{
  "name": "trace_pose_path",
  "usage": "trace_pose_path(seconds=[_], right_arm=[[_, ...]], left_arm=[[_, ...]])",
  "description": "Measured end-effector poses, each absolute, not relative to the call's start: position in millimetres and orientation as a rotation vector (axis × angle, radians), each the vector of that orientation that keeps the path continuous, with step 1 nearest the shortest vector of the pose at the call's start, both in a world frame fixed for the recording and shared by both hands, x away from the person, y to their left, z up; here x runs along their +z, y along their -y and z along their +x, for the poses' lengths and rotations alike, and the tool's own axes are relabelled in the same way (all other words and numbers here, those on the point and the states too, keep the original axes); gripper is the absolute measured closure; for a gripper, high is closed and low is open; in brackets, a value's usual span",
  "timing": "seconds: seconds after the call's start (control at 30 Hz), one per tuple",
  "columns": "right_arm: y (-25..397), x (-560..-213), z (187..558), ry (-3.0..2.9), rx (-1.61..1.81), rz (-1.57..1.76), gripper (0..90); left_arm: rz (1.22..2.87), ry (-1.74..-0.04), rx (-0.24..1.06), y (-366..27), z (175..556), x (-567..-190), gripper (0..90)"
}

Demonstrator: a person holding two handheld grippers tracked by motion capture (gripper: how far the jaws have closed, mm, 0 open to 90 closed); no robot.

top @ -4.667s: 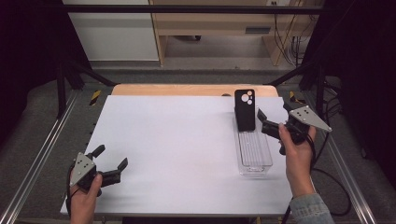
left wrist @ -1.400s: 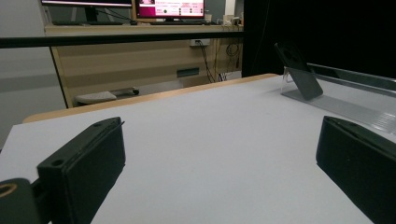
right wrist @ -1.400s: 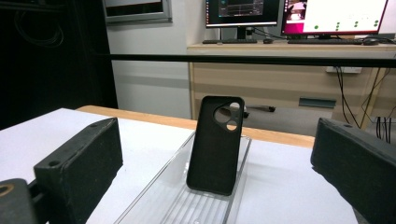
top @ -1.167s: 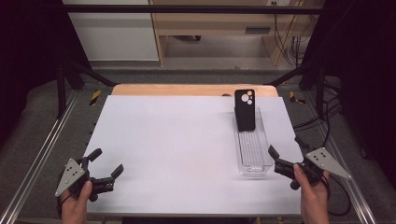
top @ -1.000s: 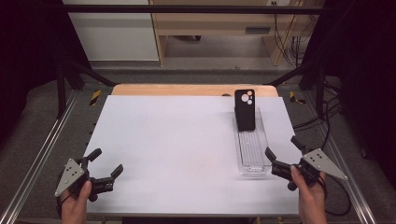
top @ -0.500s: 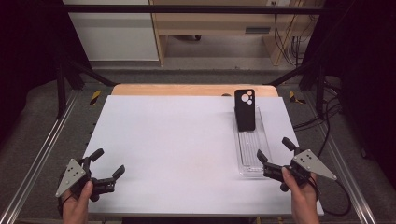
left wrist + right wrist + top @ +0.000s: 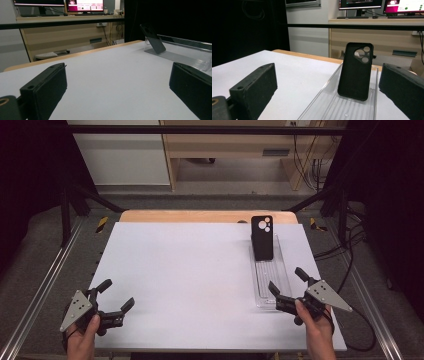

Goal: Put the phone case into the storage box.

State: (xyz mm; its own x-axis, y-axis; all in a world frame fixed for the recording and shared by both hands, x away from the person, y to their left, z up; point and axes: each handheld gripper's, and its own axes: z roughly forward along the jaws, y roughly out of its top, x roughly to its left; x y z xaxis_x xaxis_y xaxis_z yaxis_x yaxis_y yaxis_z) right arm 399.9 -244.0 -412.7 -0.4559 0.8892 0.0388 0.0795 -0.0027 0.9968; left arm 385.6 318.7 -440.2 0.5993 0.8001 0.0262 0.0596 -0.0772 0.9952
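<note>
The right tongs (image 7: 286,287) sit low at the near end of the clear tray (image 7: 260,285), spread wide with one jaw at the tray's near corner and the other out to the right side, pinching nothing. That placement reads as a lined-up approach: in the right gripper view the tray runs straight ahead between the two jaws, and the black phone case (image 7: 355,71) stands upright at the tray's far end, leaning back against the end wall with its camera cutouts uppermost. Propped like that, it offers both long edges to jaws coming in along the tray, which is probably why the tongs are opened so far. The case lies well ahead of the right tongs and apart from them. The left tongs (image 7: 116,293) are likewise spread and empty, resting on the white bench (image 7: 190,270) far to the other side, likely parked clear; from them the case (image 7: 153,41) lies far ahead and to the right.
</note>
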Motion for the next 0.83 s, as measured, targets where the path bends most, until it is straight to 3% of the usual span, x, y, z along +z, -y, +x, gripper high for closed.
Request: trace_pose_path(seconds=[0.83], right_arm=[[221.5,-431.0,407.7,-1.715,1.539,1.020,2.4]], left_arm=[[1.575,-0.722,0.713,-313.5,388.5,-441.8,1.3]])
